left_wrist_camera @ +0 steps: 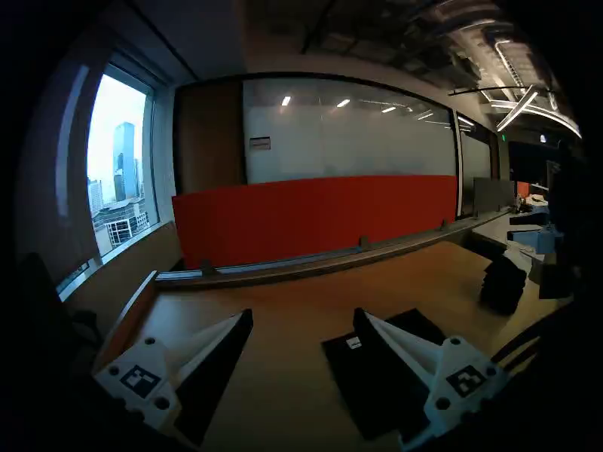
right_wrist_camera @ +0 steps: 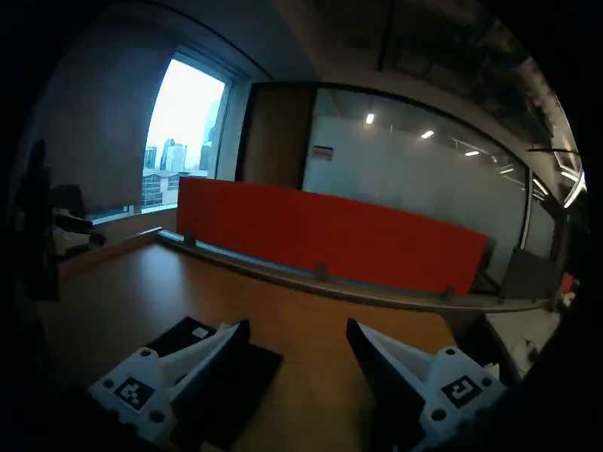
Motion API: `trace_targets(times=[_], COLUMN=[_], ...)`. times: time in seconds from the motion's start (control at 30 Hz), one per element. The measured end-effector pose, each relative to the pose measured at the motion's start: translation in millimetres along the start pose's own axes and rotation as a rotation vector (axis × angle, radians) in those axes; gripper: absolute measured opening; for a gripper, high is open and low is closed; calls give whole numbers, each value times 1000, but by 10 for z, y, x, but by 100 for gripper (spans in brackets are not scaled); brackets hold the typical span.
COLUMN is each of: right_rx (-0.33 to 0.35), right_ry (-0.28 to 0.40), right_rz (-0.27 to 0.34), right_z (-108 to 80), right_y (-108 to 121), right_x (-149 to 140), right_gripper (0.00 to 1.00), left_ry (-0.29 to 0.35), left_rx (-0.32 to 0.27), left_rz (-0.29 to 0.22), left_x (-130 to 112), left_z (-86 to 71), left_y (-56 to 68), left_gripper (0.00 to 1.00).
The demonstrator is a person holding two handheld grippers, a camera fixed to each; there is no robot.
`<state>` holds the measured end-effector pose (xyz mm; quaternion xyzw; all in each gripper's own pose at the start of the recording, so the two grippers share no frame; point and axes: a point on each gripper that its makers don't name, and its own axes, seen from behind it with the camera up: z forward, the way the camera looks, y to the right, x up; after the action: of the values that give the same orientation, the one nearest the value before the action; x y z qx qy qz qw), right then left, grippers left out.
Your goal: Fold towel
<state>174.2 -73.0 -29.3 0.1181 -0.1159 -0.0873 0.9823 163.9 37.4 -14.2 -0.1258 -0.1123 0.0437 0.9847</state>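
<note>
A dark folded towel [left_wrist_camera: 377,369] lies flat on the wooden desk [left_wrist_camera: 301,301], with a small white tag near its far edge. In the left gripper view my left gripper [left_wrist_camera: 303,316] is open above the desk, and its right finger [left_wrist_camera: 399,343] hangs over the towel. In the right gripper view the same dark towel [right_wrist_camera: 226,377] lies under the left finger [right_wrist_camera: 203,354] of my right gripper [right_wrist_camera: 298,325], which is open too. Nothing is held between either pair of fingers.
A red partition [left_wrist_camera: 316,215] with a metal rail runs along the desk's far edge. A dark bulky object [left_wrist_camera: 503,282] sits at the right of the desk in the left gripper view. Windows [left_wrist_camera: 117,181] line the left wall. A chair [right_wrist_camera: 45,226] stands at left.
</note>
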Motion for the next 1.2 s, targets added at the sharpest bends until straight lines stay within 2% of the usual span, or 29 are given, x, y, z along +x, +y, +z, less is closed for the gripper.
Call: trace_targets(times=[0.7, 0.97, 1.2], right_rx=[48, 59, 71], right_ry=[-52, -73, -105], right_rz=[-12, -10, -10], right_z=[111, 128, 124], right_y=[-149, -201, -250], right_x=[-309, -487, -730], right_gripper=[99, 99, 99], left_ry=[-58, -84, -111], left_rx=[-25, -33, -50], left_rz=[17, 18, 19], left_x=[-362, -556, -762], left_z=[53, 51, 60], left_y=[114, 147, 225], left_gripper=[99, 99, 99])
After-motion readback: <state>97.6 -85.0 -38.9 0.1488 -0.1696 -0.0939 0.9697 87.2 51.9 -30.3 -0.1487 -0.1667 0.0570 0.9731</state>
